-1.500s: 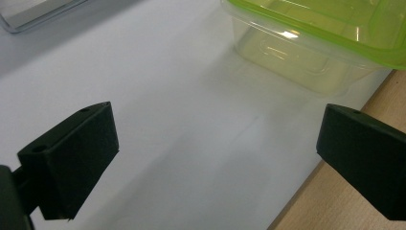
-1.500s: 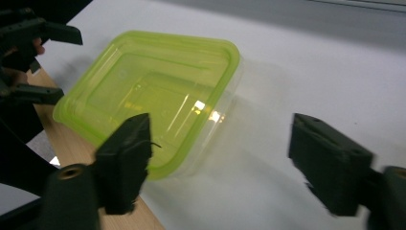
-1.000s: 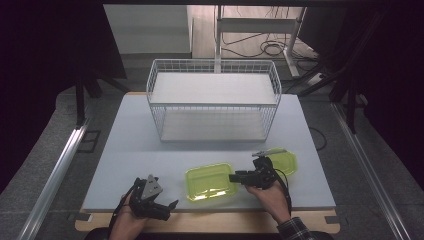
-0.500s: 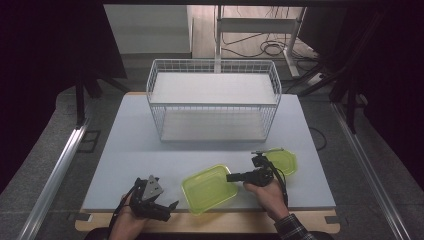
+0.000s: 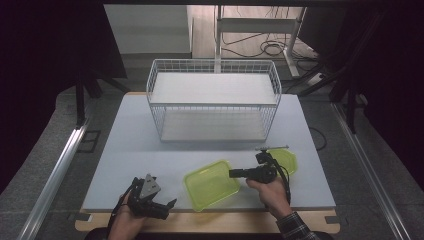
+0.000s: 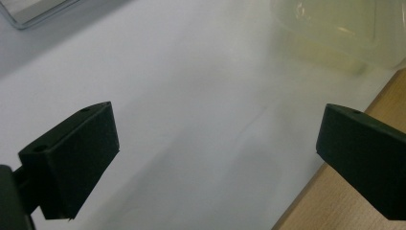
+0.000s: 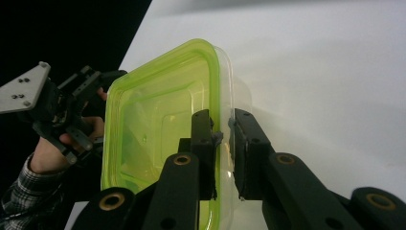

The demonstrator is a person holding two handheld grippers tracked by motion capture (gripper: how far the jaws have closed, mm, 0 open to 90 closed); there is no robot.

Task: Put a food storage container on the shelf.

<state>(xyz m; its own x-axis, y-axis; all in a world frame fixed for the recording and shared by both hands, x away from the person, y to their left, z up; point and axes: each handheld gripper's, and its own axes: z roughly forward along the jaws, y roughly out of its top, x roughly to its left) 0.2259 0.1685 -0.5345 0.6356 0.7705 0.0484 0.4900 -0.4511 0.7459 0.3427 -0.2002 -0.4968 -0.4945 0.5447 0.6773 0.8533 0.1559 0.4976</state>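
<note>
A clear lime-green plastic container [image 5: 211, 184] sits near the table's front edge, and its open inside [image 7: 158, 120] faces the right gripper view. My right gripper [image 5: 232, 173] reaches in from the right; its jaws have just been closing and now pinch the container's right rim [image 7: 223, 134]. A second green piece [image 5: 286, 160] lies behind that hand. My left gripper [image 5: 165, 205] rests at the front left, open with nothing between its jaws [image 6: 215, 143], and the container [image 6: 335, 33] is a blur ahead of it.
A white wire basket [image 5: 212, 100] with a shelf stands at the back of the pale table [image 5: 125, 145]. A wooden strip [image 5: 210, 220] runs along the front edge. Metal rails, cables and frame legs lie on the floor around the table.
The right gripper's jaws came together on the container's rim. The container has turned and shifted slightly toward the front edge. The left gripper has stayed put.
</note>
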